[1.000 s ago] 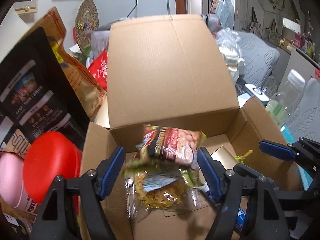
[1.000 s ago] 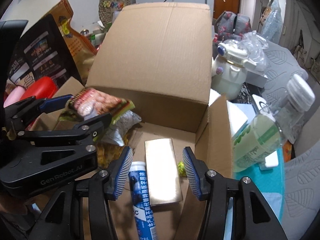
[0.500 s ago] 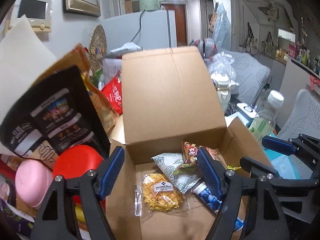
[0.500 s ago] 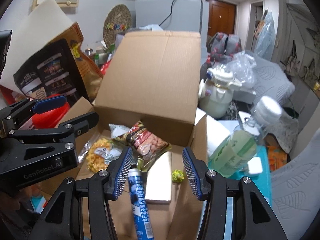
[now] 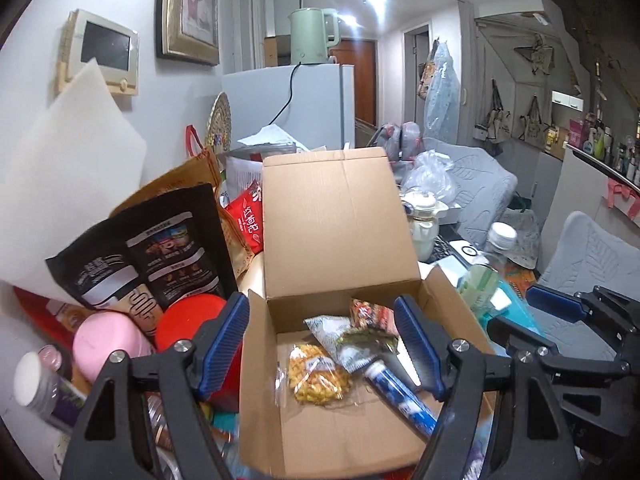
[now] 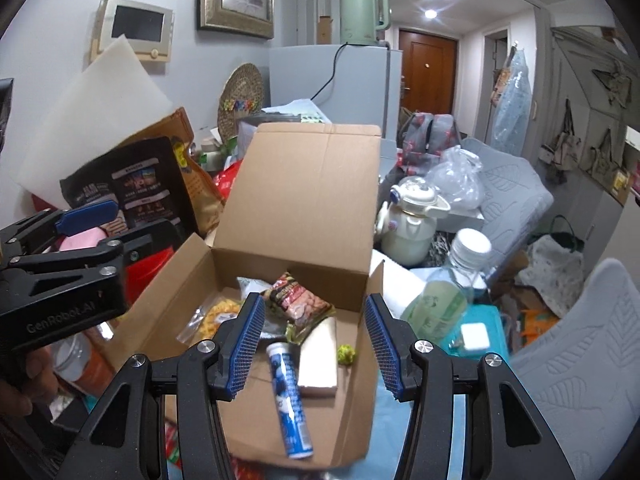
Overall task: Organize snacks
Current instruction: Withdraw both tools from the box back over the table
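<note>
- Since a second ago both grippers have pulled up and back from the cardboard box (image 5: 340,432); the red peanut packet (image 5: 370,314), then between the left gripper's pads, now lies loose inside the box, and far more of the room shows behind it.
- Left wrist view: the left gripper (image 5: 322,346) hangs above the box's near-left part, jaws apart and holding nothing. Inside the box, a clear bag of yellow snacks (image 5: 318,374) sits near the middle of the floor, a pale patterned packet (image 5: 332,326) lies toward the back wall, the peanut packet is just beside it on the right, and a blue tube (image 5: 400,394) runs along the right side.
- In the same view the right gripper (image 5: 520,316) shows past the box's right wall; from here its jaws look apart.
- Right wrist view: the right gripper (image 6: 314,346) hovers over the box's (image 6: 168,292) near edge, released and empty. The blue tube (image 6: 290,400) lies lengthwise from the near edge in toward the middle, cap end inward, its long axis running roughly toward the back wall. A flat pale box (image 6: 320,356) is just beside it on the right, and a small green lump (image 6: 346,354) sits by the right wall. The peanut packet (image 6: 302,300) lies slanted, partly over the flat box's far end.
- Handling, as a judgement: the packets look light, soft and crinkly, and likely slippery; a pinch on a sealed edge should spare the contents. The tube looks stiff and smooth and may roll; take it across its middle, jaws square to its length.
</note>
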The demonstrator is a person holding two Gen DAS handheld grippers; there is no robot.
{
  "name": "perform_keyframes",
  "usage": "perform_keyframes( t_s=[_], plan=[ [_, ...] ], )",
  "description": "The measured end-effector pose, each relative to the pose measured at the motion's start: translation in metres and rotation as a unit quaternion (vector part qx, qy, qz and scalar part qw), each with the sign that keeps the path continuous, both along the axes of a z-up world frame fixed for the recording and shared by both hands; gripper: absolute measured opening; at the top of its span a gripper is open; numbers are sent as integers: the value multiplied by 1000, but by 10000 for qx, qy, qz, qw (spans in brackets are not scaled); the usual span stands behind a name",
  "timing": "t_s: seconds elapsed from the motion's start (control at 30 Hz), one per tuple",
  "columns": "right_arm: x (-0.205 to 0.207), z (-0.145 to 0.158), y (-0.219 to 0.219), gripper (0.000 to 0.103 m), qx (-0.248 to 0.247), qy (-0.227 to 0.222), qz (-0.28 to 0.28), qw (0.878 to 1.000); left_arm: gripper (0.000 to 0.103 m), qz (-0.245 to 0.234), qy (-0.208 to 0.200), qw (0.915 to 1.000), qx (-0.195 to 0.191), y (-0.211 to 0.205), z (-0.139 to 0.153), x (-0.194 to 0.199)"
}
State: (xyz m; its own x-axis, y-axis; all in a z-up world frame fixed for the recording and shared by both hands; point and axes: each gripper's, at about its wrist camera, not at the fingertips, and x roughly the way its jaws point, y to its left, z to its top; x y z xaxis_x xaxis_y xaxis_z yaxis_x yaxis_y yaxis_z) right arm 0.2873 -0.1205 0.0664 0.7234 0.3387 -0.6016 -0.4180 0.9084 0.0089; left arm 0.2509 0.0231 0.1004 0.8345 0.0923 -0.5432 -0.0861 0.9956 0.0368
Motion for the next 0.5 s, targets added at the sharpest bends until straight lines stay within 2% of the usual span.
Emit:
perform_keyframes(
  t_s=[0.27, 0.5],
  plan=[
    [-56, 16, -11, 53, 26, -48, -13, 10000, 75, -274, -169, 9995, 70, -20, 19, -67],
    [-104, 17, -19, 56, 32, -106, -31, 9999, 75, -480, -58, 9988, 74, -30, 12, -112]
  ],
)
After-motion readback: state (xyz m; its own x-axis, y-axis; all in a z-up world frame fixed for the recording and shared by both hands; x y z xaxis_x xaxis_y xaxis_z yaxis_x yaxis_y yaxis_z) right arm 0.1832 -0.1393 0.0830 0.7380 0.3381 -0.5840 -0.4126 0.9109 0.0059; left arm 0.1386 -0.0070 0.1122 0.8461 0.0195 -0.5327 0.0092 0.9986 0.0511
